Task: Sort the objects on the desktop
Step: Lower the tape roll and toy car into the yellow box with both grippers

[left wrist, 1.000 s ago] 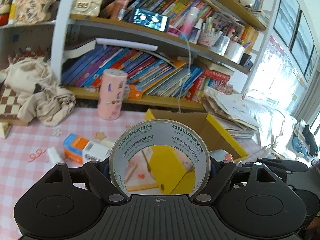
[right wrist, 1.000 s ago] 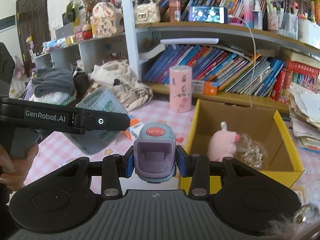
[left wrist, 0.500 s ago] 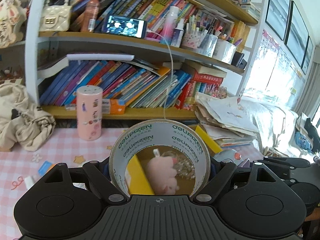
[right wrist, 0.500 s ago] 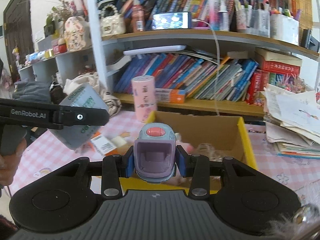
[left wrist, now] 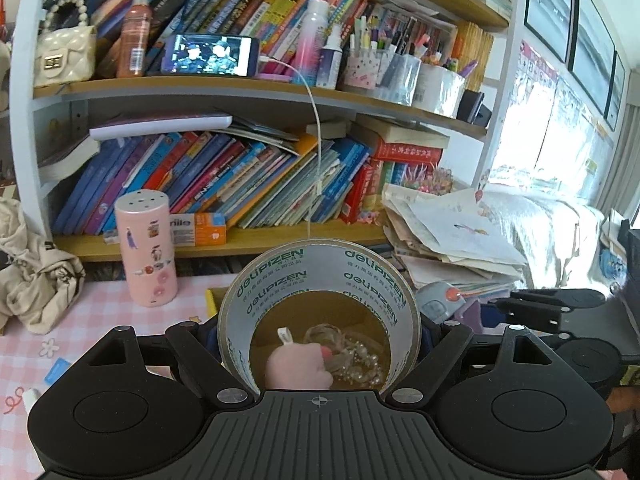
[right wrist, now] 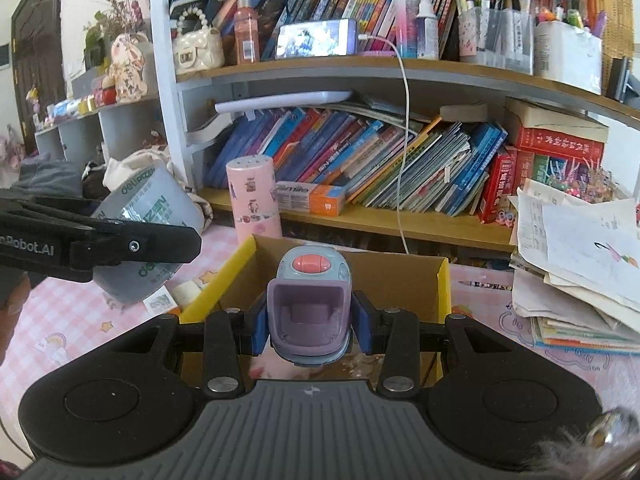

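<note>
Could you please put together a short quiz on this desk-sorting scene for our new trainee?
1. True or false: the left tongs are empty.
2. What do the right tongs hold? A) a purple and grey toy, B) a pen, C) a book.
3. Which soft item already lies in the cardboard box?

Key
1. False: they clamp the tape roll.
2. A, the purple and grey toy.
3. The pink plush toy, beside clear beads.
</note>
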Demonstrator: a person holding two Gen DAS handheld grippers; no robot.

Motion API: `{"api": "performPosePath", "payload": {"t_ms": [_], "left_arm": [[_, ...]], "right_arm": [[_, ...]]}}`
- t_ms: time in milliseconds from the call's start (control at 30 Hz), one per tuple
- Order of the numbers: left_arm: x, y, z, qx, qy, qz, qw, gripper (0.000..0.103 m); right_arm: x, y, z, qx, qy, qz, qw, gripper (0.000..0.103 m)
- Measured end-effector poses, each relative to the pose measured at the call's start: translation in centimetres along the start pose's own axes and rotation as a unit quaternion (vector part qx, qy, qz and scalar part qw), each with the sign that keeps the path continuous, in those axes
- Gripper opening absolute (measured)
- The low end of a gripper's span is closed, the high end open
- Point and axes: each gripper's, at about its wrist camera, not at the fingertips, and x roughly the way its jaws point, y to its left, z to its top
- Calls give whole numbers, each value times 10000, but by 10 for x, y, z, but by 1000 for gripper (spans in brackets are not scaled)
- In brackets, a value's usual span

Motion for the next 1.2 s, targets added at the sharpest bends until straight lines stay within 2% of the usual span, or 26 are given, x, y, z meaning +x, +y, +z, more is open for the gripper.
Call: {"api": "performPosePath", "payload": {"t_ms": [233,433,667,833,967,1200], "left_arm": [[30,-6,2,136,261,26,9996,84],[57,-11,-2,426,672,-22,9968,84],[88,-16,-3,679,1027,-12,9924,85],[110,-17,3,970,1245,15,9875,85],[128,-18,5,1161,1433,57,9828,85],[158,-7,5,1047,1722,106,9794,85]], "right_arm": [[25,-19,5,-328,311,46,9990,39],[50,-31,7,-1176,722,106,9904,39],[78,-34,6,-2107,1107,305,9708,39],[102,-24,5,-3063,1366,533,9406,39],[126,-24,10,-3288,1639,534,9285,39],[166,-29,12,-3459,2102,597,9125,39]]}}
